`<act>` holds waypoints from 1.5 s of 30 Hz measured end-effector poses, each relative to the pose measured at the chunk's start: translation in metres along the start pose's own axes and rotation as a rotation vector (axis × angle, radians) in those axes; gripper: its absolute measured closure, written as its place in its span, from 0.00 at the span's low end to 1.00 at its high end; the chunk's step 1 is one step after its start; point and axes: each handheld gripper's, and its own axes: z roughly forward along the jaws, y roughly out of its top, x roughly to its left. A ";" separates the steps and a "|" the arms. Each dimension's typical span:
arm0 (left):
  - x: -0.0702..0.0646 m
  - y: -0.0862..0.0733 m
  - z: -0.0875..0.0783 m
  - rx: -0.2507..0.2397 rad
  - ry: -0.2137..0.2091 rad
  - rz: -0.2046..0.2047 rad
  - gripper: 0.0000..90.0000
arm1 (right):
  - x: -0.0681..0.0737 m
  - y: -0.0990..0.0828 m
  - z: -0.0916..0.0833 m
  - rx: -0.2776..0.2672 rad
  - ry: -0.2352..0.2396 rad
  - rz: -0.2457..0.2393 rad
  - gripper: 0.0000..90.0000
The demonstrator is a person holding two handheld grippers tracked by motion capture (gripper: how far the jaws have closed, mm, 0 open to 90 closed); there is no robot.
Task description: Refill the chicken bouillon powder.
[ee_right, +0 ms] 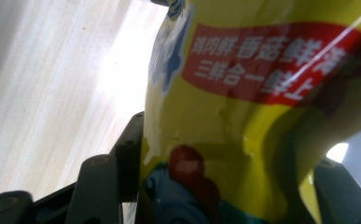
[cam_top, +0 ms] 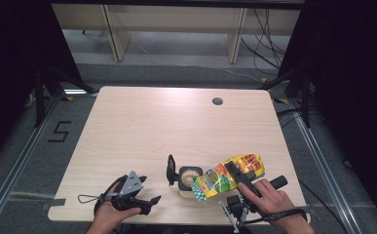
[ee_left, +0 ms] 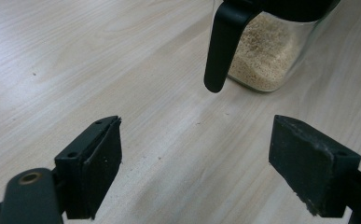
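While the right gripper (cam_top: 235, 176) clamps the yellow seasoning bag (cam_top: 227, 176) between its jaws, the bag lies tilted with its mouth over the open jar (cam_top: 190, 179), apparently so that the granules can run in; the jar stands near the table's (cam_top: 176, 126) front edge, its black flip lid (cam_top: 170, 169) swung up on the left, light brown granules inside; the left gripper (cam_top: 144, 197) rests released, jaws wide and empty, left of the jar, probably ready to steady it
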 end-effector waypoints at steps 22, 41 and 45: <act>0.002 0.000 -0.002 0.009 0.012 0.029 0.19 | 0.004 -0.014 0.007 -0.072 0.055 0.127 0.51; 0.002 0.001 -0.002 -0.015 0.008 0.030 0.19 | 0.017 -0.033 0.018 -0.195 0.148 0.397 0.52; 0.003 0.000 -0.003 0.008 0.014 0.029 0.19 | 0.014 -0.037 0.020 -0.219 0.135 0.378 0.53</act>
